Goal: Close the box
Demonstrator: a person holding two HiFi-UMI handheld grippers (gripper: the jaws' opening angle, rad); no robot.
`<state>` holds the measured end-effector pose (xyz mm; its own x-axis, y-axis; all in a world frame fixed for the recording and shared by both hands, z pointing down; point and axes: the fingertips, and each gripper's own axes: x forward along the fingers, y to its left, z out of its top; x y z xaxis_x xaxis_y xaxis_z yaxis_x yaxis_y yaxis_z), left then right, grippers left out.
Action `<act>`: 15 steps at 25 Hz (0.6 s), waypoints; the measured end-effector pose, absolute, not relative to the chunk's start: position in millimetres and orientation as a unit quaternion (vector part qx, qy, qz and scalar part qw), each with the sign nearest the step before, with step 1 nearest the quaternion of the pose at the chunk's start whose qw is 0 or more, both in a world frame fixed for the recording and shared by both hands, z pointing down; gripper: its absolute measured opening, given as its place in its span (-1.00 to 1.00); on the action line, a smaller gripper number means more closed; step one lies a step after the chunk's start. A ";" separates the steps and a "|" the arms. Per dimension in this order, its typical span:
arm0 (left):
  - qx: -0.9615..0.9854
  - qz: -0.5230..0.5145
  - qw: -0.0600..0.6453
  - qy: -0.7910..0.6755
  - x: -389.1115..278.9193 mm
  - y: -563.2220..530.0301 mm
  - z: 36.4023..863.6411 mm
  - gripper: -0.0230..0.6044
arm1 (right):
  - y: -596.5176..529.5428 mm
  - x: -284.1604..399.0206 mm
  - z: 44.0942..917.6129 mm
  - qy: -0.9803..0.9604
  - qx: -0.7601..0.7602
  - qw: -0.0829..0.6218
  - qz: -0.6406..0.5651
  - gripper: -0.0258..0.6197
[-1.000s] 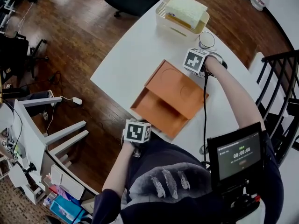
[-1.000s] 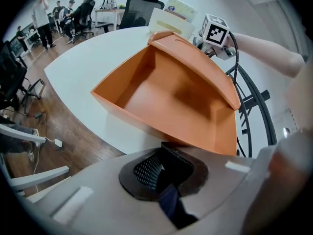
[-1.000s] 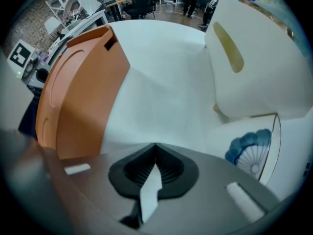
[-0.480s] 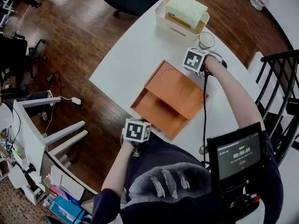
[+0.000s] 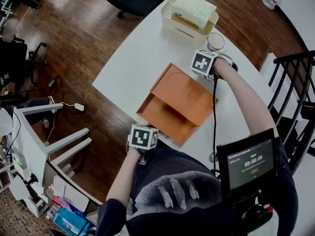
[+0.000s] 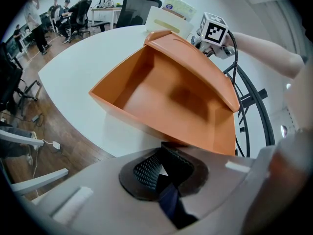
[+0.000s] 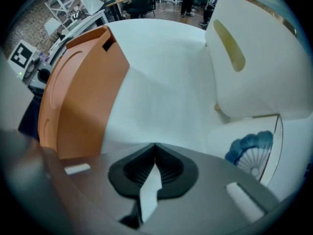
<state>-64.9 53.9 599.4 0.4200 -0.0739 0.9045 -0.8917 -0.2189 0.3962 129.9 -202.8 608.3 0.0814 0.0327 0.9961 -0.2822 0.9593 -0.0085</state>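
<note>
The orange box lay mid-frame, half open. My left claw sat lower left of it and my right claw upper right, both pinched together, empty.

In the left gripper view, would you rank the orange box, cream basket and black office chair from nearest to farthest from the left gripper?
1. Orange box, directly ahead on the table.
2. Cream basket, behind the box.
3. Black office chair, beyond the table.

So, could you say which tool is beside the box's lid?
The right tool, at the far corner of the lid, near the cup; the left tool is at the open side of the box.
</note>
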 end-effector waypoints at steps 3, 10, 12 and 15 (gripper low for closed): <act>0.671 0.401 0.511 -0.358 -64.9 54.1 599.7 -0.88 | -202.3 129.4 608.7 -0.670 0.093 0.729 0.109 -0.92; 0.674 0.405 0.508 -0.352 -62.9 52.8 601.0 -0.88 | -202.5 127.1 609.5 -0.676 0.092 0.723 0.107 -0.92; 0.673 0.408 0.507 -0.351 -62.6 53.0 601.2 -0.88 | -203.0 125.7 609.7 -0.678 0.088 0.722 0.104 -0.92; 0.673 0.410 0.507 -0.349 -62.8 52.9 600.9 -0.88 | -202.4 126.1 609.2 -0.676 0.086 0.725 0.104 -0.92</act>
